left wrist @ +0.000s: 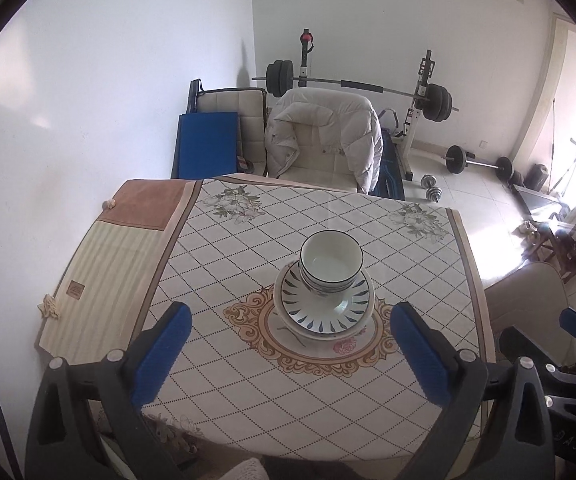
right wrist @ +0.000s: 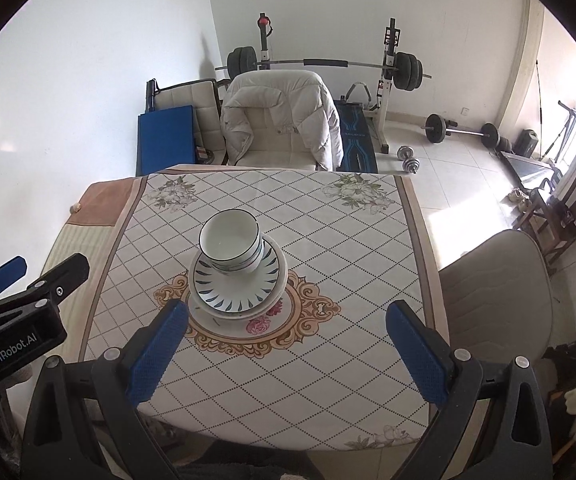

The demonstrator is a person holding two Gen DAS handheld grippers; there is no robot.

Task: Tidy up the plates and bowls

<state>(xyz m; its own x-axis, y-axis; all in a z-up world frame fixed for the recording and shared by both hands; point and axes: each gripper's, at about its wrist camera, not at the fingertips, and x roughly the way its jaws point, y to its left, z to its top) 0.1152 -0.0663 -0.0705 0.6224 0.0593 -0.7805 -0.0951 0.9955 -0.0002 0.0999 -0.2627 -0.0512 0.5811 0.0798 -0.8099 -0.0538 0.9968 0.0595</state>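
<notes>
A white bowl (left wrist: pixel 331 264) with a dark rim sits on a plate with blue leaf marks (left wrist: pixel 325 304), which rests on a plain white plate below it. The stack stands on the gold medallion of the tablecloth (left wrist: pixel 248 248). My left gripper (left wrist: pixel 289 344) hangs open above the near side of the table, nothing between its blue pads. In the right wrist view the same bowl (right wrist: pixel 230 246) and plates (right wrist: pixel 238 288) lie ahead and left of my right gripper (right wrist: pixel 288 344), which is also open and holds nothing. The left gripper's body (right wrist: pixel 20 312) shows at that view's left edge.
A chair draped with a white padded jacket (left wrist: pixel 323 140) stands behind the table. A beige chair (right wrist: pixel 495 292) stands at the table's right side. A weight bench with a barbell (left wrist: pixel 351 86), dumbbells and blue mats fill the room behind. A striped cloth (left wrist: pixel 104 272) covers the table's left part.
</notes>
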